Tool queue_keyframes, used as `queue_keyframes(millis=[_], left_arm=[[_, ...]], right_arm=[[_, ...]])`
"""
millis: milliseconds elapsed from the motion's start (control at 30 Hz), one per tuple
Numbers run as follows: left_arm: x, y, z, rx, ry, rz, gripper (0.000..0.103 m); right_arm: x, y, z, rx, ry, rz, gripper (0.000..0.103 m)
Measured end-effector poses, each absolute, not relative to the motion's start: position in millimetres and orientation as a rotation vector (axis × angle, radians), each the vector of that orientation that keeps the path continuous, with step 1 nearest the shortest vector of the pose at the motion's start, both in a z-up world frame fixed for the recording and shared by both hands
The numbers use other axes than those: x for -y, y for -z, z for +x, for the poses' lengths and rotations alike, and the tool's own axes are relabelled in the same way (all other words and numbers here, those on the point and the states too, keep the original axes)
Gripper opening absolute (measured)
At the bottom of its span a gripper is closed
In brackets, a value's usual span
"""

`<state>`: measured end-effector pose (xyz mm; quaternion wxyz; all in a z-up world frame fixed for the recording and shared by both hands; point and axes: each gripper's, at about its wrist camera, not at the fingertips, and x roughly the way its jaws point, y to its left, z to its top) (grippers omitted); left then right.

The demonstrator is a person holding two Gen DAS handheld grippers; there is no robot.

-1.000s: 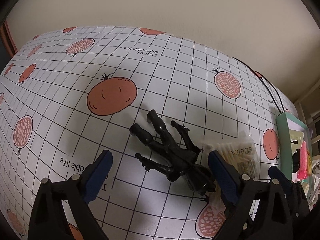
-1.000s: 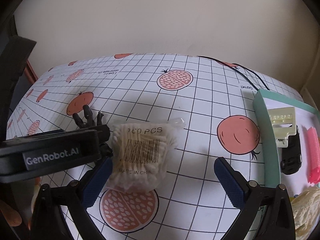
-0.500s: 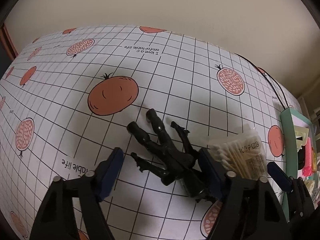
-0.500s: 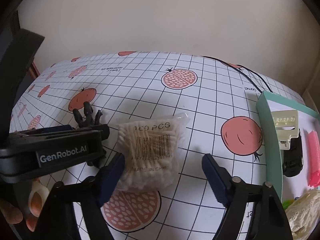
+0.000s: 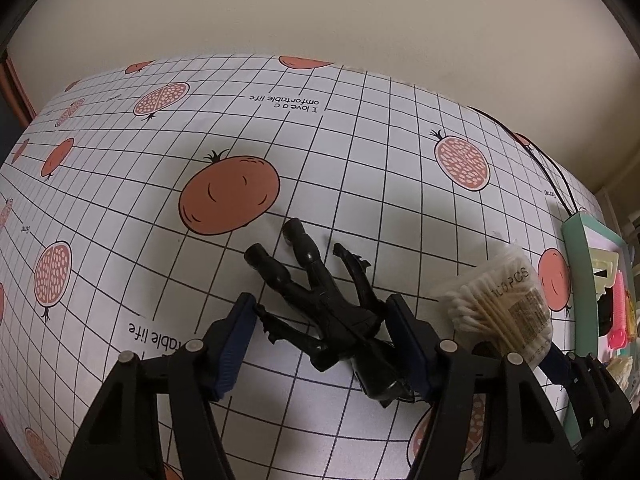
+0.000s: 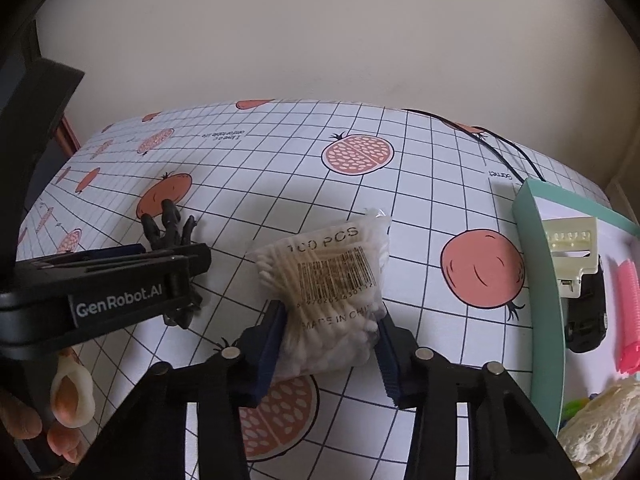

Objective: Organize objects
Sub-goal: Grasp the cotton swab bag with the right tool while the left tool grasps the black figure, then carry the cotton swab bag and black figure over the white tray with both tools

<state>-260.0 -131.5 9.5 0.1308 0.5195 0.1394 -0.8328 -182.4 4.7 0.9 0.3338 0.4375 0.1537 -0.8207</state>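
Closing both sets of fingers at once, compared with a second ago when both were spread wide. My left gripper [image 5: 320, 344] is narrowing around the black action figure [image 5: 320, 308], which is lying flat on the counter [image 5: 360, 160] at lower centre of the left wrist frame. The right pad looks to be touching the figure's torso, the left pad is just beside its arm, so I am judging this grasp nearly seated, not yet a firm pinch. My right gripper [image 6: 330, 340] is already pinching the bag of cotton swabs [image 6: 328, 280], centre of the right wrist frame; both blue pads are pressing into the plastic and the bag is bulging up between them. In the left view the same bag is looking tipped up at the right edge, so it may be starting to lift, cannot say for sure.

Meaning for the task: both loose items are coming under control together. Likely destination is the green tray [image 6: 536, 264] at the right edge, already holding a cream hair clip [image 6: 572, 248], a black toy car [image 6: 588, 320] and a pink roller [image 6: 630, 316]. Risk, as I judge it: the figure's limbs are splayed, so it could twist in the fingers; the swab bag is soft and may sag.
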Motion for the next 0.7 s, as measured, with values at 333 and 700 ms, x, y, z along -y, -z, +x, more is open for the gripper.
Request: queue_keyframes(millis=[333,700], left_arm=[[130.3,-10.6,-261.1,-0.419,2.422,1.513,0.067],[128.7,-17.9,-258.7,-0.438,2.429,1.502,0.067]], right_arm=[[-8.9,-7.5,-183.2,-0.386,2.154,1.132,0.037],[-16.4,-23.9,-181.9,-0.366,2.173,1.096,0.037]])
